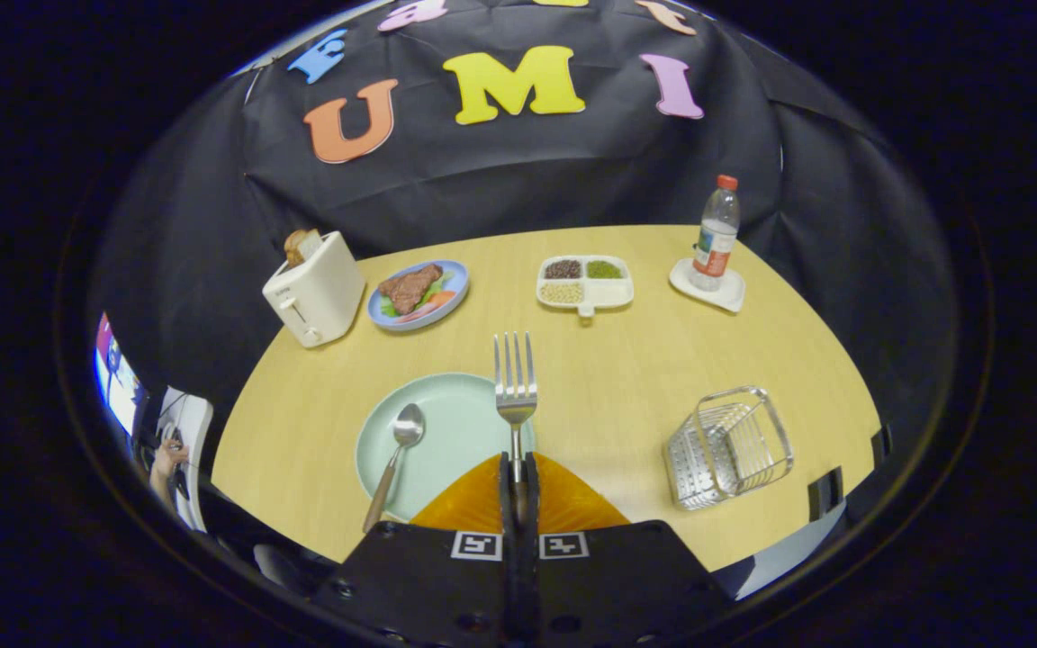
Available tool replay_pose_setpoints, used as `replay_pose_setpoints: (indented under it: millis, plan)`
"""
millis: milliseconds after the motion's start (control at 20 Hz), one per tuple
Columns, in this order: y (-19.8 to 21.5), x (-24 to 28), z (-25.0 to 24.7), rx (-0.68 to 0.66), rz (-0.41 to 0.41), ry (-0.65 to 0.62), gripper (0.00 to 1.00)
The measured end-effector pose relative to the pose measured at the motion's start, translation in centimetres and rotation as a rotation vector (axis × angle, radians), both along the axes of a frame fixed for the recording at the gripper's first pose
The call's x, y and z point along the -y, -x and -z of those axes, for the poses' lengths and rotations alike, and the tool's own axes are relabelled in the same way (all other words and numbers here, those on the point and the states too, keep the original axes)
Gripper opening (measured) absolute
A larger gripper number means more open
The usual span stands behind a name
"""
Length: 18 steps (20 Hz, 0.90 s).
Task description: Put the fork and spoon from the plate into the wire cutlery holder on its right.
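The gripper (518, 468) is clamping both fingers on the silver metal fork (516, 387), whose tines are jutting forward over the rim of the pale green round plate (455, 405). Bare wooden tabletop (608, 387) is lying open between that plate and the silver wire cutlery holder (728, 445), which is sitting tilted with its mouth facing up and toward the plate. The wooden-handled spoon (395, 459) is resting on the plate, well apart on the other side. Toaster, dishes and bottle are standing far beyond.

claw (518, 468) clamps fork (516, 378) | spoon (395, 459) on plate (455, 405) | holder (728, 447) right
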<state>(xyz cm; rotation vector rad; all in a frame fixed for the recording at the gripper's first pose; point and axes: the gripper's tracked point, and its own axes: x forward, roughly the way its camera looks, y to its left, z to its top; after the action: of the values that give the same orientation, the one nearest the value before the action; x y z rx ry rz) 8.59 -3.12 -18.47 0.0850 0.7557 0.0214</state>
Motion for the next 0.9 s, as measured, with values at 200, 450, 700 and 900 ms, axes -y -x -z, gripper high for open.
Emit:
replay_pose_setpoints:
  millis: [200,450,700,900]
  plan:
    - [0.8,4.6,-1.4,0.025,0.034,0.008,0.0]
    - [1.7,10.0,-1.7,0.028,0.082,0.004,0.0]
    - [2.3,13.7,-1.1,0.012,0.109,0.004,0.0]
    - [2.5,14.8,-0.4,0.003,0.109,0.003,0.01]
